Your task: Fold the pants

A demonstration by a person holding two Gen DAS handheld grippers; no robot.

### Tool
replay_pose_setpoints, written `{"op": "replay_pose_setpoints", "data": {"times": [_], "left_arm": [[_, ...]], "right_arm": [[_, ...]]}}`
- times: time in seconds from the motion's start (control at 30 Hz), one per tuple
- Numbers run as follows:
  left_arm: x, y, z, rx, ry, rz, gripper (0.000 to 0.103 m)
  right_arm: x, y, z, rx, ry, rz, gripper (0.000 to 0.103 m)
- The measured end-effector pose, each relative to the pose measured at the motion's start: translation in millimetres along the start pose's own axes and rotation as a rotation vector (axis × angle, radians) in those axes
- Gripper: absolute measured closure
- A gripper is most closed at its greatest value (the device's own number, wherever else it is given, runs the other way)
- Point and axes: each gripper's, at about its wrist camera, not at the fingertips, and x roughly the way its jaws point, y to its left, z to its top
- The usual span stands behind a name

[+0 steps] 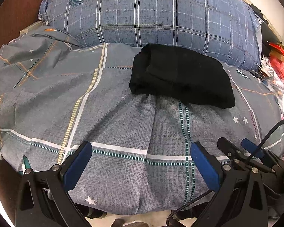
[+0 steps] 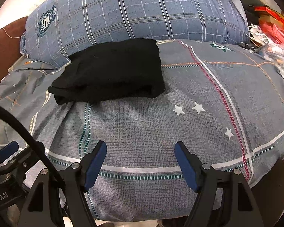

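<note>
Left wrist view: a grey plaid bed (image 1: 113,113) carries a blue checked pillow (image 1: 151,13) along its far edge. Folded black pants (image 1: 179,75) lie against the pillow, mid-bed. At the near edge, the left gripper (image 1: 141,162) and right gripper (image 2: 140,162) hang wide apart, holding nothing.

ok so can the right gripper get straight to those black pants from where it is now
Probably yes. The right gripper is open and empty, and only bare bedspread lies between it and the folded black pants, ahead and a bit left. The left gripper sits off to its side, not across that path.
</note>
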Motion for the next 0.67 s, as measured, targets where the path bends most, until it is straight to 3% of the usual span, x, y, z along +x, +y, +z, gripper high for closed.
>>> {"op": "replay_pose_setpoints", "data": {"times": [0.67], "left_arm": [[18.9,8.0,3.1,-0.011,0.028,0.014,0.000]], "right_arm": [[19.1,1.3,7.2,-0.019,0.025,0.009,0.023]]}}
